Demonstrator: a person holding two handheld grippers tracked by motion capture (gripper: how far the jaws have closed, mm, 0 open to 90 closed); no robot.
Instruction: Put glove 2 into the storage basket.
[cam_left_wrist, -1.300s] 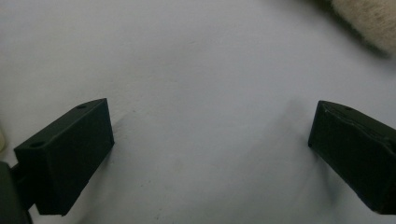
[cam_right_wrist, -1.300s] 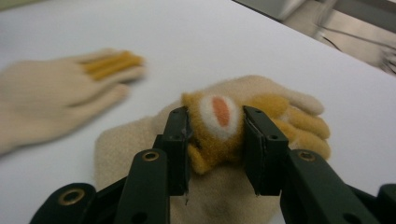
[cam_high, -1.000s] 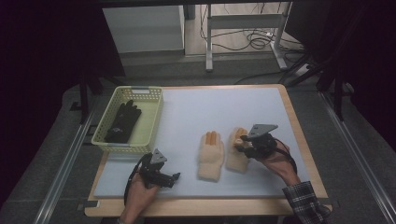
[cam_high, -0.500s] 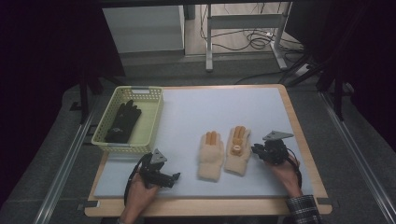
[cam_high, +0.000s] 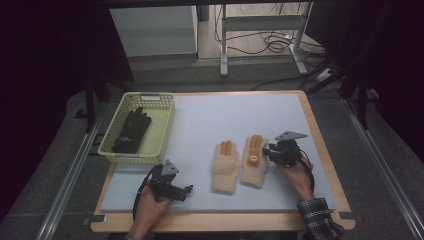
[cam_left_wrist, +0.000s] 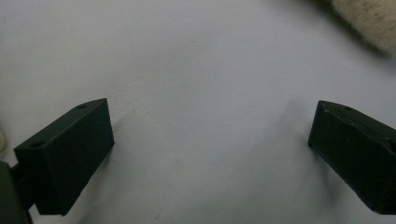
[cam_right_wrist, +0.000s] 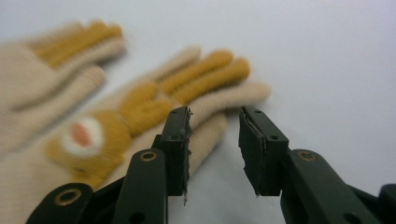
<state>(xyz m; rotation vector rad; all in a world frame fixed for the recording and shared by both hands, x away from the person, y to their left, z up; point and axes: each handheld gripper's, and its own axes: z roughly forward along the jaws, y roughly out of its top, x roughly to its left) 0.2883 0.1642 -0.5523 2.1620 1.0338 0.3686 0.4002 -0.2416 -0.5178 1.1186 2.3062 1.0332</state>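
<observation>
right claw (cam_high: 268, 152): high view, beside the right cream glove (cam_high: 254, 161) on the desk (cam_high: 240, 115), gap unclear.
left claw (cam_high: 189, 190): empty, near the left glove (cam_high: 225, 166).
basket (cam_high: 165, 130): black glove (cam_high: 131, 131) inside.
left claw view: jaws spread wide over bare desk.
right claw view: jaws slightly parted, empty, at the glove's (cam_right_wrist: 140, 121) edge.

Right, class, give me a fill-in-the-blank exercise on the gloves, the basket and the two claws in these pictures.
1. The black glove lies inside the yellow ____.
2. The two cream gloves lie side by side on the pale ____.
3. The right claw has its jaws ____, just beside the glove with the round patch.
4. The left claw holds ____.

Missing words: basket; mat; open; nothing
</observation>
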